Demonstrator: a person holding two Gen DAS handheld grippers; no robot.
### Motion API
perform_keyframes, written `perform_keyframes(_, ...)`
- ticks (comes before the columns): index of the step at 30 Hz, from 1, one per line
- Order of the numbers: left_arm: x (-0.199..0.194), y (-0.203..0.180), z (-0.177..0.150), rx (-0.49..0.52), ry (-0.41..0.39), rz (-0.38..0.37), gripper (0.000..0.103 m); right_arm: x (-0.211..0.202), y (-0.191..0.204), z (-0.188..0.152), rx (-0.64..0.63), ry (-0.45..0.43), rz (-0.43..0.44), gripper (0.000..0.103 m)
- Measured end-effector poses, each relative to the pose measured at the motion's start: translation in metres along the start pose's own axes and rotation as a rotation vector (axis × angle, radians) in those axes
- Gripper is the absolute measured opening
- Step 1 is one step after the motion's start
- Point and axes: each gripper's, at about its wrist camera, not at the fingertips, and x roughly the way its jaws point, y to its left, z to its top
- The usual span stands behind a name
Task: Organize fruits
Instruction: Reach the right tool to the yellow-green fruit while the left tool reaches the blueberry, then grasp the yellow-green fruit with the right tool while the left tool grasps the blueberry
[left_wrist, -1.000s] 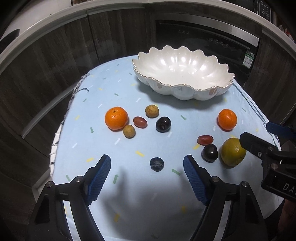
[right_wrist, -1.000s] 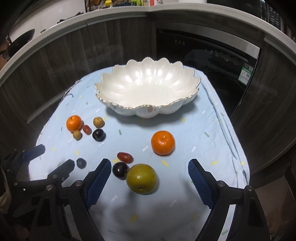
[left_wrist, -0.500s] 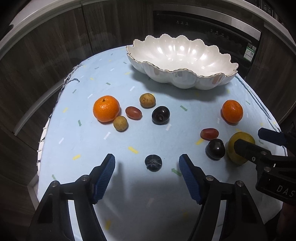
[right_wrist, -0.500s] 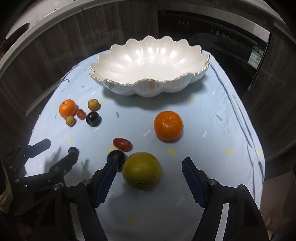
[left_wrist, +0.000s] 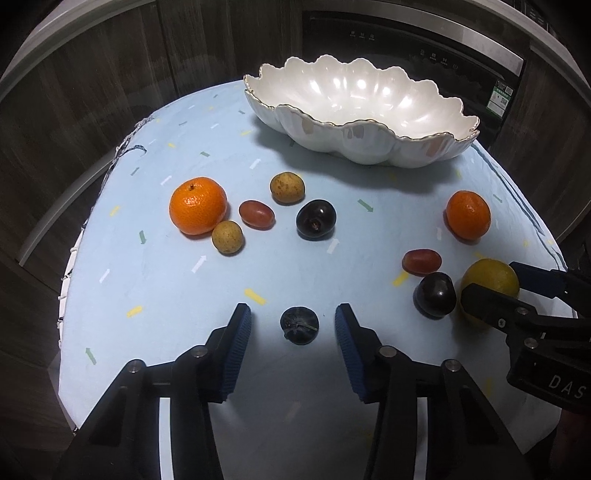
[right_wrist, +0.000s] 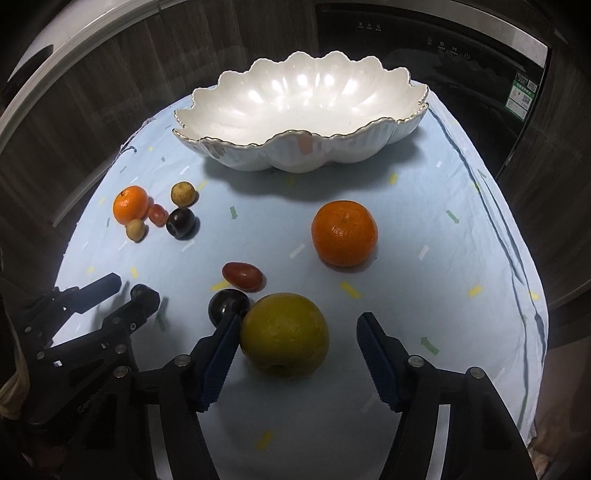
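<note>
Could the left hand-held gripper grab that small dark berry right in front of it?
Probably yes. The left hand-held gripper is open, and the berry lies alone on the cloth between its fingertips, with nothing beside it in the way.

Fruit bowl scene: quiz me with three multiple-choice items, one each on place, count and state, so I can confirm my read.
1. What lies between the left gripper fingers?
A. dark berry
B. orange
C. bowl

2. How many oranges sit on the cloth?
A. one
B. two
C. four

3. The white bowl is:
A. full
B. empty
C. overturned

Answers:
1 A, the dark berry sits between the blue pads.
2 B, one orange at right, another orange at left.
3 B, only bare glaze shows inside.
</note>
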Motion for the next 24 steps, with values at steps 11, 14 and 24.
perform_keyframes(11,0.006,-0.004,-0.003,0.003,0.020,-0.010,0.023,0.008,-0.004,-0.002,0.017,0.029,0.034,0.057)
perform_keyframes(14,0.005,-0.005,-0.003,0.009,0.018,-0.012,0.022,0.007,-0.001,-0.001,0.002,0.022,0.050,0.050)
perform_keyframes(24,-0.006,-0.005,-0.001,0.020,-0.018,-0.006,0.022,0.003,-0.002,-0.001,0.014,0.018,0.051,0.050)
